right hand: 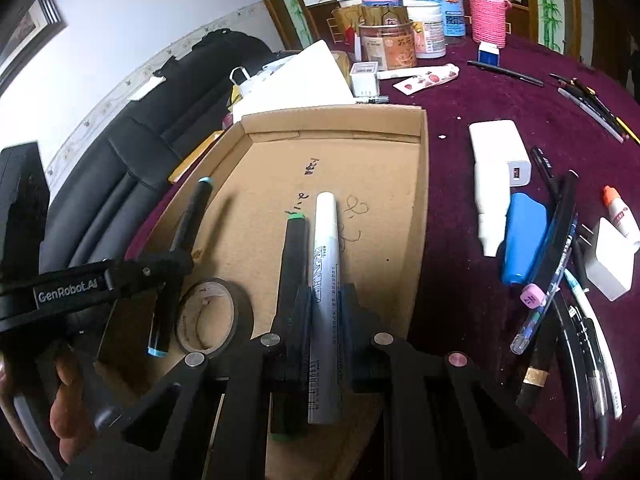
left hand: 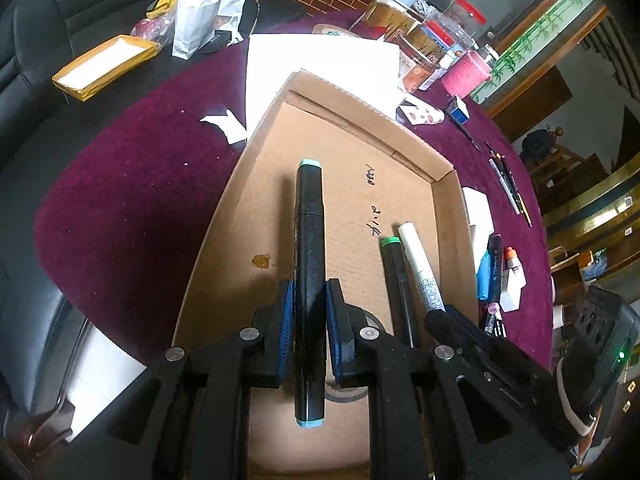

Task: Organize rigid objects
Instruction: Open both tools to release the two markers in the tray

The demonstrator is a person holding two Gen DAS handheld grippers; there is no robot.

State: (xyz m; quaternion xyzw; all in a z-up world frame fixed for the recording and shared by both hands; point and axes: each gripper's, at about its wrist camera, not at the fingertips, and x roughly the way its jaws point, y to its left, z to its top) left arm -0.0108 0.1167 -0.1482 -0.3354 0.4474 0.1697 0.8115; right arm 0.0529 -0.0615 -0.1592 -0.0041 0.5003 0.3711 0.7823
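Note:
A shallow cardboard tray (left hand: pixel 444 184) (right hand: pixel 416 128) lies on the maroon table. My left gripper (left hand: pixel 310 320) is shut on a black marker with teal ends (left hand: pixel 309 240), held over the tray; it also shows in the right wrist view (right hand: pixel 188 220). My right gripper (right hand: pixel 326 304) is shut on a silver-white paint marker (right hand: pixel 326 264), over the tray's right part. A black marker with green ends (right hand: pixel 292 256) lies right beside it; I cannot tell if the jaws also touch it. Both show in the left wrist view, white marker (left hand: pixel 420 264) and green-ended marker (left hand: pixel 396 280). A tape roll (right hand: pixel 214 316) lies in the tray.
Right of the tray lie a white power bank (right hand: pixel 500 152), a blue case (right hand: pixel 522 240), several pens (right hand: pixel 560 280), a white adapter (right hand: pixel 610 264) and a glue tube (right hand: pixel 620 212). Jars and a pink knitted holder (right hand: pixel 486 16) stand at the back. A white sheet (left hand: pixel 320 64) lies behind the tray.

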